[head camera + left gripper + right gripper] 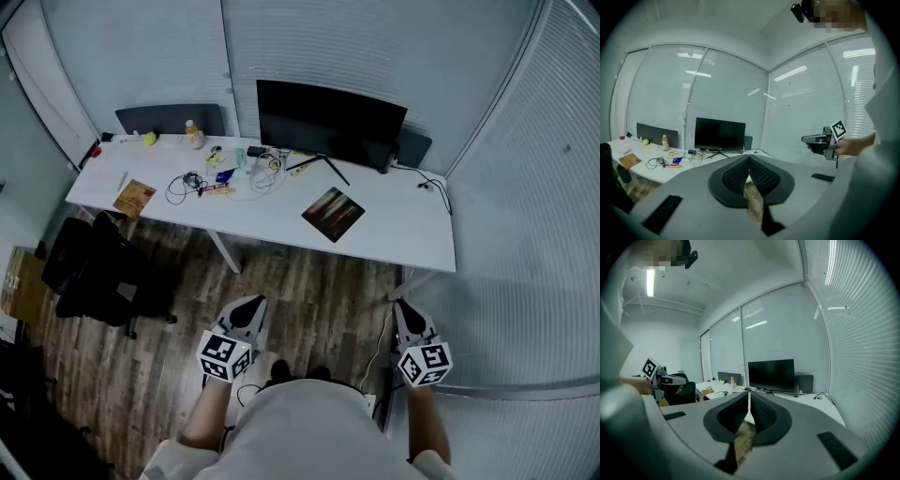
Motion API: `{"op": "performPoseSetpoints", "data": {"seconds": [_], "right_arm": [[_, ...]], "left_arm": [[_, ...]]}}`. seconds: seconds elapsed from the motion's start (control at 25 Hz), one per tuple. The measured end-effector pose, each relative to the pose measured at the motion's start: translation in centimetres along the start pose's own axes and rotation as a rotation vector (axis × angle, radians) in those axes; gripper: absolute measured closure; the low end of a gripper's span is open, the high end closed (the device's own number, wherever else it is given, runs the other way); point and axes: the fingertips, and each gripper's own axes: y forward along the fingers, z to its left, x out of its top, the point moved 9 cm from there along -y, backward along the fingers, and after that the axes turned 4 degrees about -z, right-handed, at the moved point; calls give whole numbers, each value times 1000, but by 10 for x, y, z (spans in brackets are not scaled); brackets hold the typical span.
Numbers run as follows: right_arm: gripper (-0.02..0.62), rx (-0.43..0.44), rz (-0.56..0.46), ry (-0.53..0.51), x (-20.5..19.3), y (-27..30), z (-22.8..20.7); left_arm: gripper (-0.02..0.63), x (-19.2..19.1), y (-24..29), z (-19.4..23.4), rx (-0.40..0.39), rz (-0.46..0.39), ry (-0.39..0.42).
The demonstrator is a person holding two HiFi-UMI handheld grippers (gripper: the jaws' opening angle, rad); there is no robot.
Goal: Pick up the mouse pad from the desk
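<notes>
The mouse pad (pixel 334 213), a dark square with orange streaks, lies flat on the white desk (pixel 412 239), right of centre and in front of the monitor (pixel 329 122). My left gripper (pixel 251 303) and right gripper (pixel 403 307) are held side by side over the wooden floor, well short of the desk's near edge and pointing toward it. In the left gripper view the jaws (pixel 749 157) meet at their tips with nothing between them. The right gripper's jaws (pixel 749 393) are also pressed together and empty. In both gripper views the jaws hide the pad.
A black office chair (pixel 101 274) and a cardboard box (pixel 20 279) stand left of the desk. The desk's left half holds a bottle (pixel 194 136), tangled cables (pixel 189 183), a brown booklet (pixel 134 198) and small items. Blind-covered glass walls close the corner behind and to the right.
</notes>
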Motion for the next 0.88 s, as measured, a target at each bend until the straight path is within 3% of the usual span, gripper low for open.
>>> {"op": "performPoseSetpoints", "data": {"seconds": [0.88], "right_arm": [[555,-7,8,-10,1,19,18]], "left_arm": [[591,-4,4,24,-24,0,-20]]}}
